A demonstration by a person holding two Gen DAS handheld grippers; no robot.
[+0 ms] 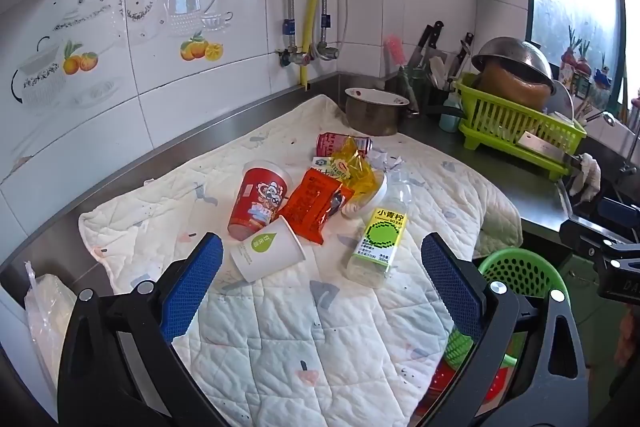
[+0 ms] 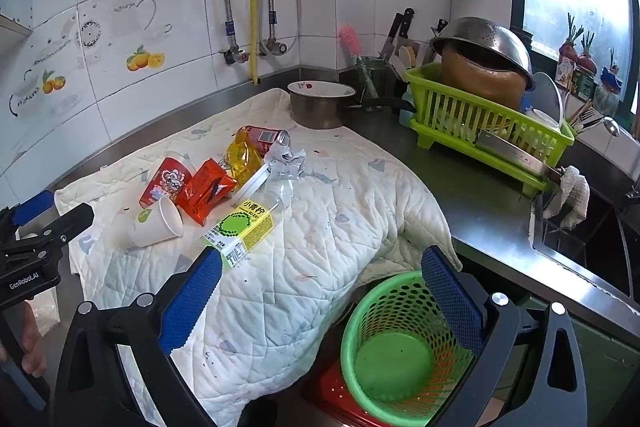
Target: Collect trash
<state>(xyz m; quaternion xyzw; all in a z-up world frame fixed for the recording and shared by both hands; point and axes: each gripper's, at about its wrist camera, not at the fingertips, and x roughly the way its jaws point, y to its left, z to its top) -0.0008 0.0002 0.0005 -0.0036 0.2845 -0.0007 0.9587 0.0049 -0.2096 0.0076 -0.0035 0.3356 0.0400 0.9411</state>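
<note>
Nothing is collected yet, I judge: the green basket point(image 2: 394, 351) at near right holds nothing. The trash pile point(image 1: 320, 203) lies mid-quilt point(image 1: 304, 339), and both my left gripper point(image 1: 322, 287) and right gripper point(image 2: 320, 301) gape wide, holding nothing.

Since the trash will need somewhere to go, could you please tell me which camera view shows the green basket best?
The right wrist view: the green basket shows its whole rim and empty bottom. In the left wrist view only part of its perforated rim peeks out behind the left hand-held gripper.
</note>
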